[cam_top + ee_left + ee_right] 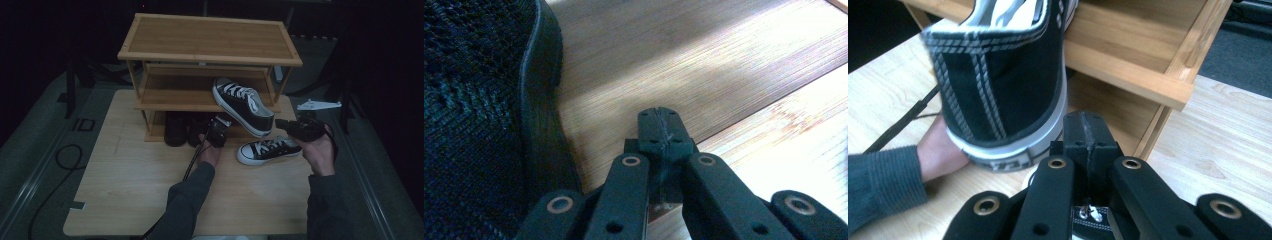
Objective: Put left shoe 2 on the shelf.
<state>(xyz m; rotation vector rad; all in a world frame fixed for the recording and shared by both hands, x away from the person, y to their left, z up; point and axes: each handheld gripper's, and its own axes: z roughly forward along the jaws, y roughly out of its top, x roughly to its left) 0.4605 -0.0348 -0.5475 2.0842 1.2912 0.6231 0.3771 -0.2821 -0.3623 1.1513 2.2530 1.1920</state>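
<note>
Sneakers are the things in hand. In the high view, one black sneaker (243, 105) with white laces lies tilted on the middle shelf of the wooden rack (210, 37), its heel end hanging out over the shelf's front edge. A second sneaker (268, 149) rests on the table (125, 190) just in front of the rack, below the first. The left gripper (217, 131) sits low by the rack's bottom shelf, beside dark shoes (184, 128) stored there. The right gripper (292, 127) hovers just beside the toe of the sneaker on the table, near the overhanging heel.

The left gripper view shows its jaws pressed together with nothing between them, above the wooden board, with a dark knit shoe (479, 110) close on the left.

The right gripper view shows its jaws likewise closed and empty, just under the hanging sneaker's heel (998, 95), which juts off the shelf. The person's other hand (940, 152) sits by that heel.
</note>
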